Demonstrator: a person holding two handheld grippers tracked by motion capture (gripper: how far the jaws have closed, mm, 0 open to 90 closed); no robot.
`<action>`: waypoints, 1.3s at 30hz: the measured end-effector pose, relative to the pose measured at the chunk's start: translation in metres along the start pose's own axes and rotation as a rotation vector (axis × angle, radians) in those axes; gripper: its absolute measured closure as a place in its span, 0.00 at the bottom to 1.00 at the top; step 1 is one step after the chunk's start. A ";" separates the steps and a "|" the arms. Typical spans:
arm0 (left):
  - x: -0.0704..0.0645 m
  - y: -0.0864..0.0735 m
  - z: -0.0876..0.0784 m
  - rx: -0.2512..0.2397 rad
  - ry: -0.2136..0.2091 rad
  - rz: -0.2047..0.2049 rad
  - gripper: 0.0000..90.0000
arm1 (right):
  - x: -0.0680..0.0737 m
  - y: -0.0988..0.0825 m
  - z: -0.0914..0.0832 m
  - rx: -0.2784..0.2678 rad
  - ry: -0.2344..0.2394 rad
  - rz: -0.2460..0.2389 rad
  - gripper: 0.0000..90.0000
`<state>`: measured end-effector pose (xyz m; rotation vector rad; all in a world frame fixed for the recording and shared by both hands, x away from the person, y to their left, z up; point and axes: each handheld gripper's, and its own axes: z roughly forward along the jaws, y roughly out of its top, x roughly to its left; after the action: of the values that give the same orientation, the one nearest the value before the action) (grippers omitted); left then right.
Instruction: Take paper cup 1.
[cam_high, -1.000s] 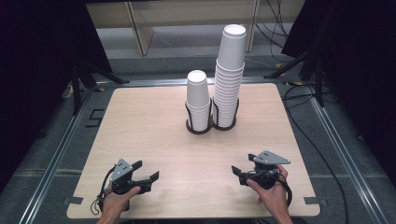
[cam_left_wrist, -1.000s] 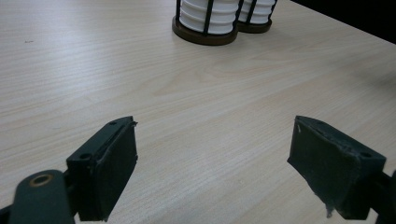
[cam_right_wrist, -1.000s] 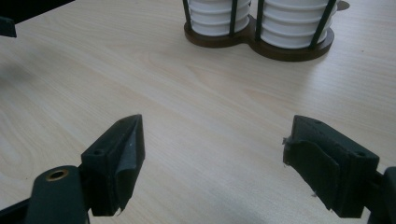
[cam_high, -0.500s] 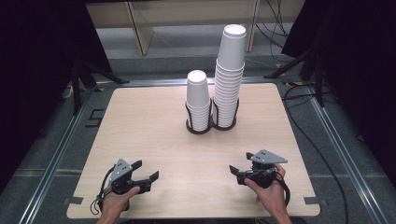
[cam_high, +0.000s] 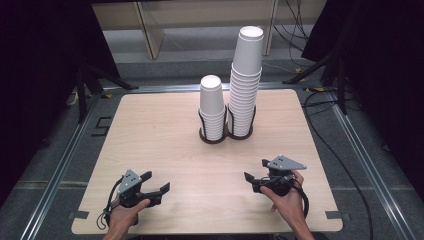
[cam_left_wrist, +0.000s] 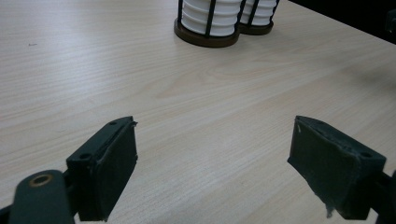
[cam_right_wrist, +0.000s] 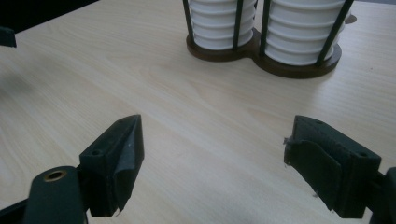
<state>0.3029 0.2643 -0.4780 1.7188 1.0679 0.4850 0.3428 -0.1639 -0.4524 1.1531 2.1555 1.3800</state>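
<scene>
- Left gripper (cam_high: 159, 189) low over the bench (cam_high: 165, 135), jaws wide, nothing between.
- Right gripper (cam_high: 251, 179) likewise wide, facing the cup stacks (cam_high: 220, 107).

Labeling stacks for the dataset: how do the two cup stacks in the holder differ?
The tall cup stack rises well above the short cup stack and holds clearly more cups. In the high view the tall one stands at the right of the holder, the short one at the left. Both are white paper cups, upright, rims up.

light wooden table (cam_high: 150, 130), grey floor (cam_high: 45, 165)
</scene>
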 end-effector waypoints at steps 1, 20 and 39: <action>0.000 0.001 0.000 0.002 0.000 0.003 0.16 | -0.001 0.004 0.001 0.010 0.008 -0.036 0.21; 0.003 0.000 -0.001 -0.003 0.010 -0.005 0.16 | 0.006 0.047 0.020 -0.029 0.029 -0.093 0.22; 0.001 0.000 0.001 0.007 0.020 -0.008 0.16 | 0.014 0.118 0.052 -0.164 0.019 -0.089 0.21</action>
<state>0.3041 0.2646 -0.4783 1.7184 1.0911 0.4949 0.4211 -0.0980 -0.3724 0.9756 2.0366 1.5016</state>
